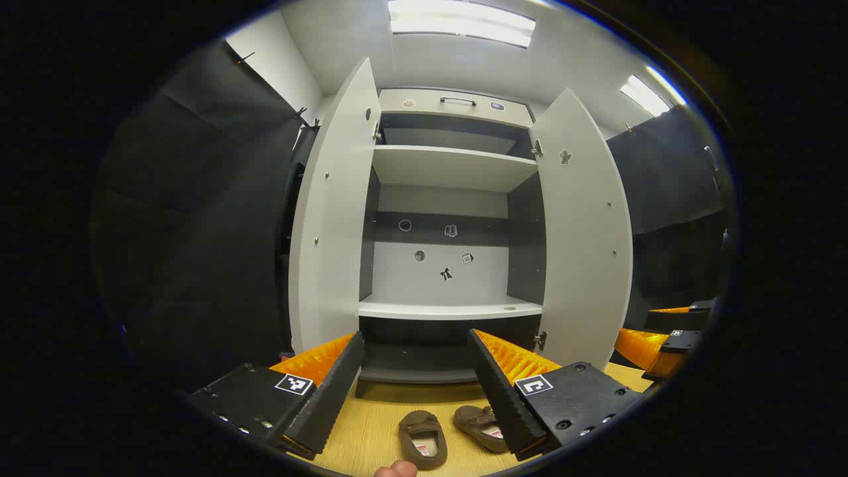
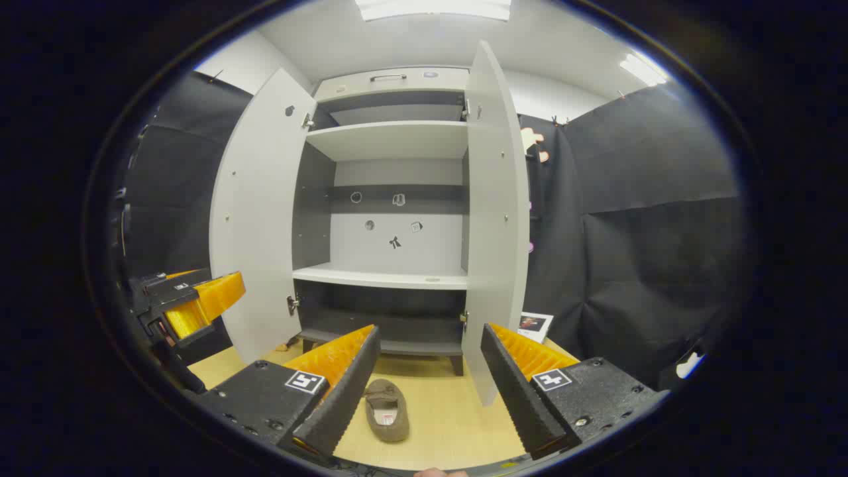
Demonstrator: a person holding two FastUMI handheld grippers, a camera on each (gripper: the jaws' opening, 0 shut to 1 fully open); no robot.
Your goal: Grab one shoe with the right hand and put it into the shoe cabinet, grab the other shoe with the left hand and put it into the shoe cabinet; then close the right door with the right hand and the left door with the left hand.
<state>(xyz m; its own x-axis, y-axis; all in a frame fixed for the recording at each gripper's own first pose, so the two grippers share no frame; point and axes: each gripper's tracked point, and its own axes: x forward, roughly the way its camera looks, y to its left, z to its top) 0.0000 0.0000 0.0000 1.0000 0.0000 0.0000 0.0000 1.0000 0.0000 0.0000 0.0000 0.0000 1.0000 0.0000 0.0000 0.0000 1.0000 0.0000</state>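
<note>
Cabinet stands upright on the wooden floor, grey-white, both doors swung wide. Left door and right door flare outward from the cabinet's open front. Inside the cabinet: an upper shelf, a middle shelf and a dark bottom compartment under it. All three levels bare of shoes. Small stickers on the cabinet's back panel. A drawer front with a handle runs along the cabinet's top.

Left gripper hangs in front of the cabinet, pointed at its lower opening. Fingers spread wide apart, released, nothing between them. Right gripper likewise faces the cabinet, near its right door; fingers spread, released, empty. In the right gripper view the other gripper shows beside the cabinet's left door, at the picture's left edge.

Two brown shoes lie on the floor just in front of the cabinet, side by side, near each other but apart, openings up. In the left gripper view the first shoe sits between the spread fingers; the second shoe is partly hidden behind the finger on the right. In the right gripper view one shoe lies below the cabinet's bottom compartment, partly behind that gripper's finger on the left; which of the pair I cannot tell.

A small card leans on the floor beyond the cabinet's right door, by the black cloth wall.
</note>
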